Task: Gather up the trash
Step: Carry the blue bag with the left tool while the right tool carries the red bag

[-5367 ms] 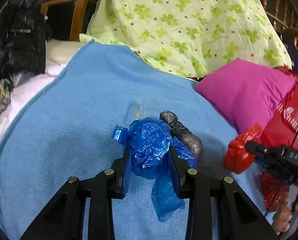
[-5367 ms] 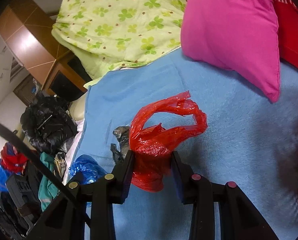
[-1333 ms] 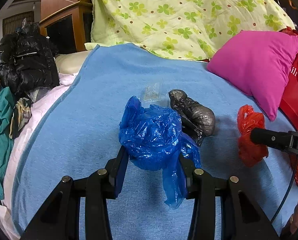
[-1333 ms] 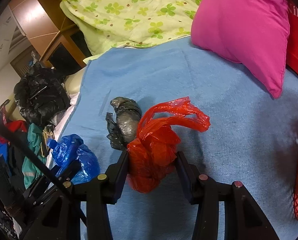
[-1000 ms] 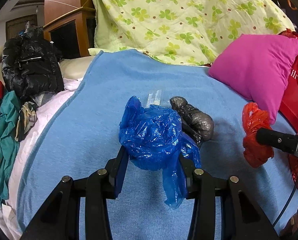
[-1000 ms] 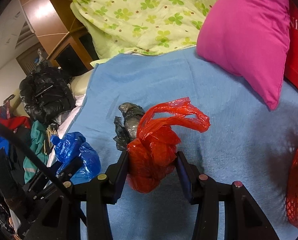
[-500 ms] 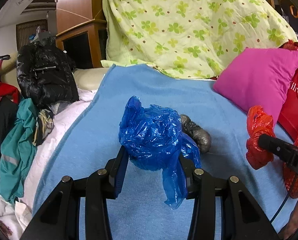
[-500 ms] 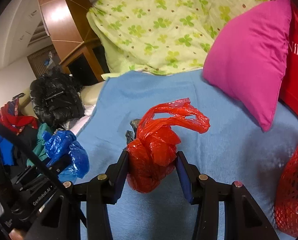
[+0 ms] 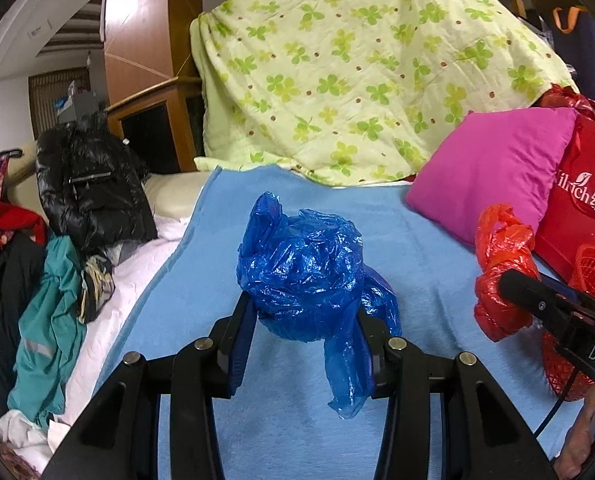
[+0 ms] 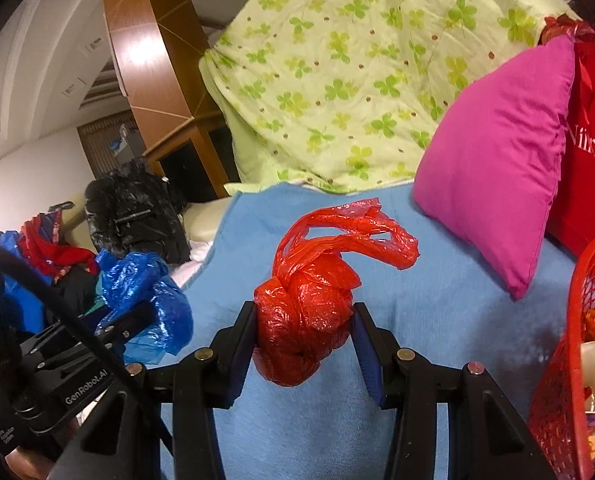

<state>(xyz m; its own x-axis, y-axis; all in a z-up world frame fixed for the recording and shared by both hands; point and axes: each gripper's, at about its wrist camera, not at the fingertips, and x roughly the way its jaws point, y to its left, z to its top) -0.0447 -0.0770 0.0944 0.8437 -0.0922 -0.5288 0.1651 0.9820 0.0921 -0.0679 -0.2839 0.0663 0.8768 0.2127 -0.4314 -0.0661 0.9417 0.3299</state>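
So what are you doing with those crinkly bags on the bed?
I'm picking up trash. The left gripper is squeezing a scrunched blue plastic bag, and the right gripper is squeezing a knotted red plastic bag. Both bags are held up above the blue blanket. A red mesh basket with some rubbish inside sits at the right edge of the bed, near the pink pillow.
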